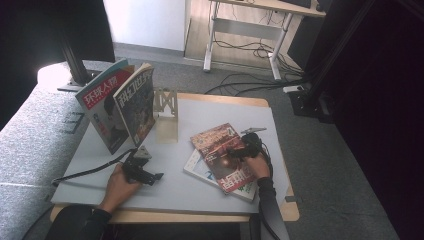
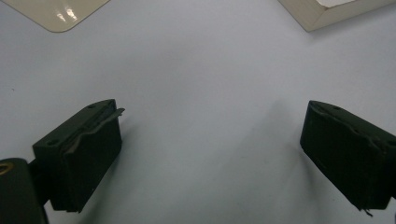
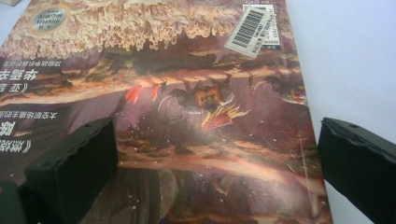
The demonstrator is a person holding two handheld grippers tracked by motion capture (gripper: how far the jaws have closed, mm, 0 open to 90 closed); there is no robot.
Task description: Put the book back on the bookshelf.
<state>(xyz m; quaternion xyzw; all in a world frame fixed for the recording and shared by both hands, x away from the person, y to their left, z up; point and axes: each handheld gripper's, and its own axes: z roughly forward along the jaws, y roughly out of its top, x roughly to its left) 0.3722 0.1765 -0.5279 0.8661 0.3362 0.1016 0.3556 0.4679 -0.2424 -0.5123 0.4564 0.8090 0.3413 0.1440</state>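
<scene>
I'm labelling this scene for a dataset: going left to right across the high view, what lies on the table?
Blue-covered magazine standing upright → second standing magazine → left gripper → wooden bookend rack → red-covered magazine lying flat → right gripper over it.

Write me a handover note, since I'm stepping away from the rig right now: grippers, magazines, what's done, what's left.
Left gripper: open, over bare mat.
Right gripper: jaws open, over the red magazine, not gripping.
Red magazine lies flat on a white-covered magazine.
Done: two magazines stand against the wooden stand.
Left, probably: stand up the two flat ones.
</scene>
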